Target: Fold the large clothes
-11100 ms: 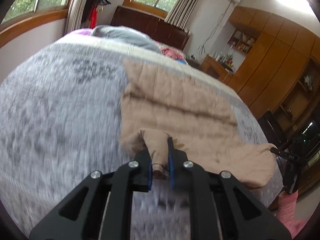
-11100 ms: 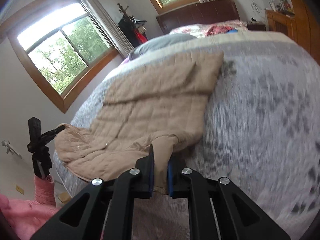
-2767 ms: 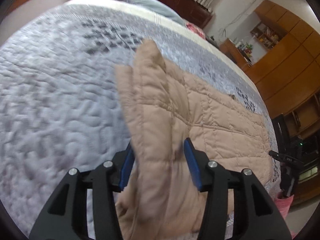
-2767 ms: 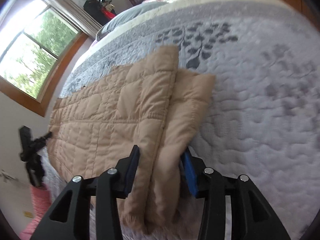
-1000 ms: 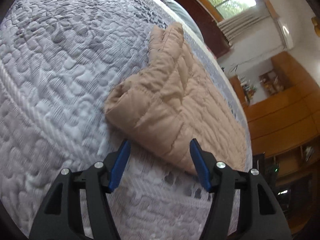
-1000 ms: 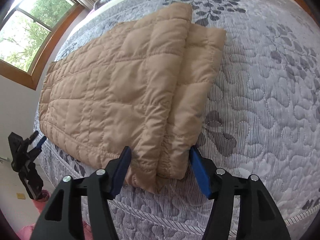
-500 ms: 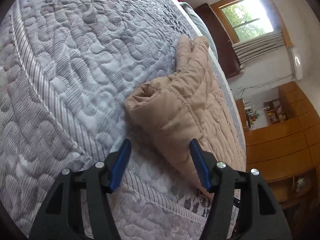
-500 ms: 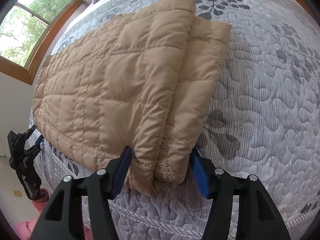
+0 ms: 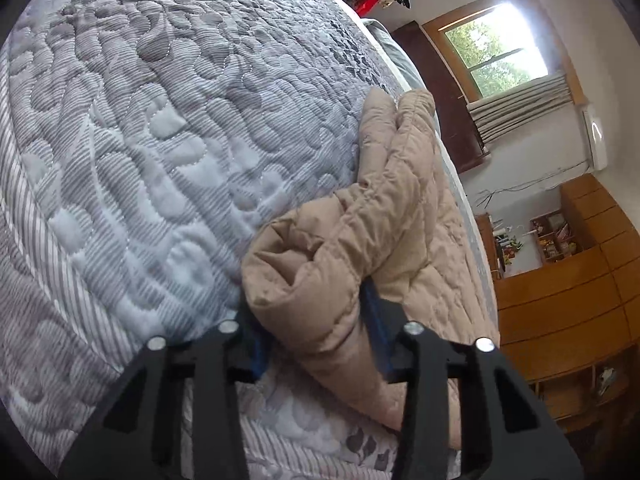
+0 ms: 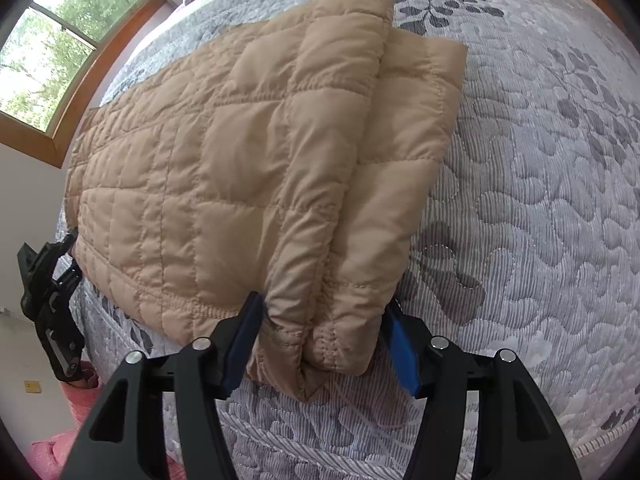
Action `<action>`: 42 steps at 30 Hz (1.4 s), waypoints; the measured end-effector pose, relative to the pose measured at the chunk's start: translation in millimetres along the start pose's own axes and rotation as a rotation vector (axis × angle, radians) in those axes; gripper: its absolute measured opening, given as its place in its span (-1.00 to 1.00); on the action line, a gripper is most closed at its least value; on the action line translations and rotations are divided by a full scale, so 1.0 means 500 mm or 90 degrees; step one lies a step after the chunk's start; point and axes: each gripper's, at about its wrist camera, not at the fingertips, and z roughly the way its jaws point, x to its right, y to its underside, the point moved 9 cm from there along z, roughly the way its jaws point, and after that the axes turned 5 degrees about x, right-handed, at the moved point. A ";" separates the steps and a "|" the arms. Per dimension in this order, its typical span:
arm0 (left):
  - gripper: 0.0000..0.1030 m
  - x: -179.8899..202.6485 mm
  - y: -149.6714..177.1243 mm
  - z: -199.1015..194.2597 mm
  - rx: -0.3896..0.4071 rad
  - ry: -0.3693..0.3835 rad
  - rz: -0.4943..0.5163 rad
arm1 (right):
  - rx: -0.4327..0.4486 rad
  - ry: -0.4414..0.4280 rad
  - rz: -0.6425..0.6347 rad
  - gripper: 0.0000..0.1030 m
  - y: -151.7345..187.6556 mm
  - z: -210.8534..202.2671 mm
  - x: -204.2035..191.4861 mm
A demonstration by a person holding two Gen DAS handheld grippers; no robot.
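— Where is the tan quilted padded jacket [image 10: 248, 152] found?

— It is seen laid flat and folded on the grey quilted bedspread with a leaf pattern [image 10: 540, 208], near the bed's edge, one end doubled into thick layers.

— How is the left gripper [image 9: 316, 344] set?

— Its blue-padded fingers [image 9: 376, 320] are spread partway around a rolled corner of the jacket [image 9: 320, 276]; whether the padding is pinched cannot be told.

— And the right gripper [image 10: 320, 344]?

— Its fingers [image 10: 402, 346] are held wide, the stacked folded edge being placed between them, the pads close against the fabric without squeezing it.
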 end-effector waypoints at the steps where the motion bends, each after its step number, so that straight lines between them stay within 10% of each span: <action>1: -0.35 -0.001 0.001 0.000 0.003 -0.004 0.004 | 0.003 0.005 -0.006 0.18 0.000 0.002 -0.002; 8: -0.77 -0.007 0.013 -0.020 0.002 0.010 -0.008 | 0.021 0.010 -0.017 0.20 0.002 0.004 -0.006; 18: -0.87 0.235 0.021 -0.142 0.086 0.111 0.254 | 0.003 -0.001 0.007 0.17 -0.002 -0.004 -0.001; 28: -0.87 0.449 0.183 -0.107 -0.034 0.229 0.430 | -0.004 0.000 0.019 0.16 -0.005 -0.006 -0.002; 42: -0.86 0.408 0.365 0.101 -0.242 0.156 0.514 | -0.004 0.002 0.018 0.16 -0.003 -0.004 0.000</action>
